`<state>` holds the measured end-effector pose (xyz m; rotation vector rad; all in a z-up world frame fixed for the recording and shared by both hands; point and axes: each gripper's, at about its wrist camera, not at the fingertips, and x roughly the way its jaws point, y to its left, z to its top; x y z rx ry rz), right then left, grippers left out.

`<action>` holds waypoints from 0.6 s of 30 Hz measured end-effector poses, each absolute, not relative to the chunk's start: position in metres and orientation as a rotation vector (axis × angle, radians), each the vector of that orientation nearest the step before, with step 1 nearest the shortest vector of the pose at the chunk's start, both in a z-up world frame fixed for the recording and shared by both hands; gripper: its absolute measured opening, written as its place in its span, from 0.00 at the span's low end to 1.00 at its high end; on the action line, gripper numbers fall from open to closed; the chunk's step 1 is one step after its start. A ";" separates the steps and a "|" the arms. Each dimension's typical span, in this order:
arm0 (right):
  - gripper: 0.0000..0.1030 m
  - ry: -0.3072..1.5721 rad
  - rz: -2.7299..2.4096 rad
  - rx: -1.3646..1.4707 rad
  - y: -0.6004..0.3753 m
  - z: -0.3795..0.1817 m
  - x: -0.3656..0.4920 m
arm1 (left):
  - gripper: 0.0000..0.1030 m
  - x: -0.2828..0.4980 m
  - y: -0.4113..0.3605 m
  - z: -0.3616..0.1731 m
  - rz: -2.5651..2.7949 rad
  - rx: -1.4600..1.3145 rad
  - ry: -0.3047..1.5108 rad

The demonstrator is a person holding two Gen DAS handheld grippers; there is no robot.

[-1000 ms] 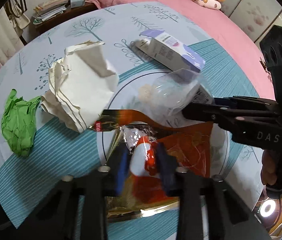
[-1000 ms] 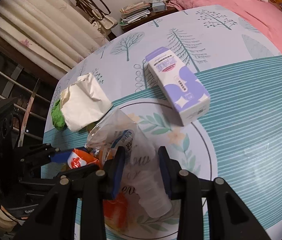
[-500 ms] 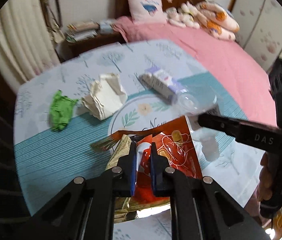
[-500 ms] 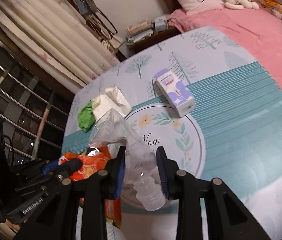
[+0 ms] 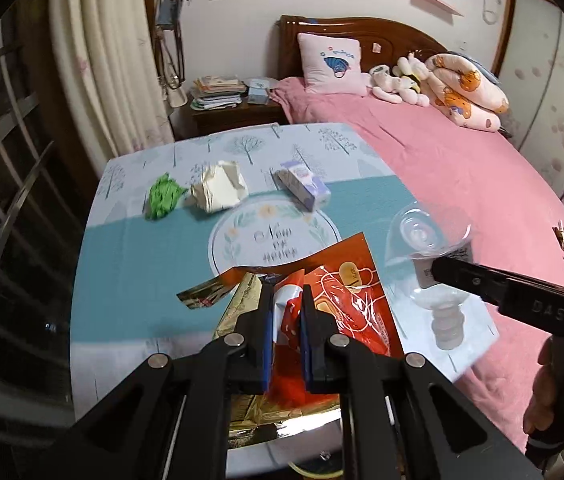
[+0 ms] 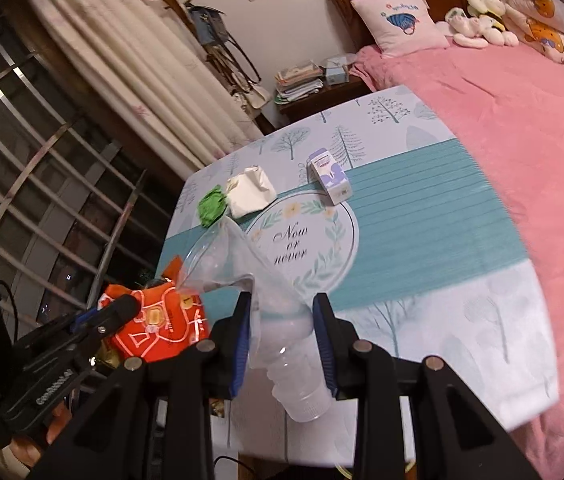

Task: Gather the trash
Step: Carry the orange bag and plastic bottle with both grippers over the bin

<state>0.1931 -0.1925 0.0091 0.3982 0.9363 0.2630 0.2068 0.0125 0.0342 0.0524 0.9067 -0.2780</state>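
My left gripper [image 5: 286, 300] is shut on an orange-red and gold snack wrapper [image 5: 342, 296], held above the near edge of the table; the wrapper also shows in the right wrist view [image 6: 154, 324]. My right gripper [image 6: 282, 312] is shut on a crushed clear plastic bottle [image 6: 266, 296], neck pointing down, held above the near edge; the bottle also shows in the left wrist view [image 5: 430, 256]. On the table lie a green crumpled paper [image 5: 162, 198], a crumpled white paper [image 5: 220, 190] and a purple-white carton [image 5: 304, 188].
The table [image 5: 130, 264] has a blue-and-white cloth with a round print. A pink bed [image 5: 462, 168] borders its right side. A nightstand with books [image 5: 222, 100] stands behind. Curtains and a window grille are on the left.
Both grippers have lifted and pulled back from the table, carrying the wrapper and the bottle. The left gripper's jaws have closed tighter on the wrapper. The other items have not moved.
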 end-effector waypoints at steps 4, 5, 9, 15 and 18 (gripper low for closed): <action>0.29 0.945 0.301 0.362 -0.202 0.010 0.151 | 0.09 0.162 -0.002 0.030 -0.226 0.035 0.930; 0.29 0.950 0.307 0.356 -0.204 0.009 0.141 | 0.09 0.152 -0.005 0.028 -0.220 0.027 0.937; 0.29 0.987 0.324 0.330 -0.214 -0.002 0.102 | 0.09 0.107 -0.016 0.022 -0.186 0.006 0.961; 0.29 1.048 0.332 0.300 -0.222 -0.026 0.057 | 0.09 0.056 -0.027 -0.001 -0.159 -0.004 1.030; 0.29 1.098 0.328 0.312 -0.223 -0.048 0.040 | 0.09 0.039 -0.027 -0.016 -0.148 -0.004 1.071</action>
